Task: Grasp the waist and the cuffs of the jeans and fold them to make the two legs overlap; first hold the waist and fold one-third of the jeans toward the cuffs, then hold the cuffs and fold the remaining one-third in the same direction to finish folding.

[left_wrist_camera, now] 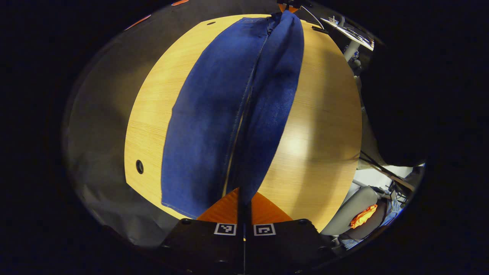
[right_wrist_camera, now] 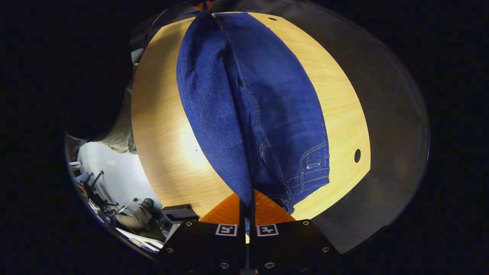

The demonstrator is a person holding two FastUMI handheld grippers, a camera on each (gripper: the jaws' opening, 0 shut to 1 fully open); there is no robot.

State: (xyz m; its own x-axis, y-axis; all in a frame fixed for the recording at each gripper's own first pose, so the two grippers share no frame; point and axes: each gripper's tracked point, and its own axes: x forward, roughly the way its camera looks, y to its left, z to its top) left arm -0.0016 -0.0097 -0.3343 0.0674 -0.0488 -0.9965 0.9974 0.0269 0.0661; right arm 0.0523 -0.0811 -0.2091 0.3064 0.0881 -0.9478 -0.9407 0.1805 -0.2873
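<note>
two claws have the jeans (left_wrist_camera: 214, 126) strung between them over the wooden worktop (left_wrist_camera: 324, 126). in the left gripper view the left claw (left_wrist_camera: 243, 198) is pressed together on the cuff end, a narrow ridge of denim running up out of its fingers. in the right gripper view the right claw (right_wrist_camera: 248, 202) is pinched on the waist end, where the pocket (right_wrist_camera: 315, 160) and rivets lie just beside the fingers. one leg lies flat on the wood; the other is lifted into a fold along the inseam, part way over the first, so the legs look not yet fully overlapped.

denim like this should handle as a soft but fairly heavy cloth: it sags between two grips, it holds a crease better than thin fabric, and it drags on wood rather than sliding freely. the waistband is likely the stiffest, thickest part, with doubled layers and stitching, so it is a sound place to pinch. the cuff hem is thinner but also stitched, and should resist slipping. grips taken at the very edge of each end, through both layers, would keep the legs aligned. the middle has no support and will droop, so i judge it wise to keep light tension between the ends while laying the lifted leg down. a grip on one layer alone could let the other slide off.
</note>
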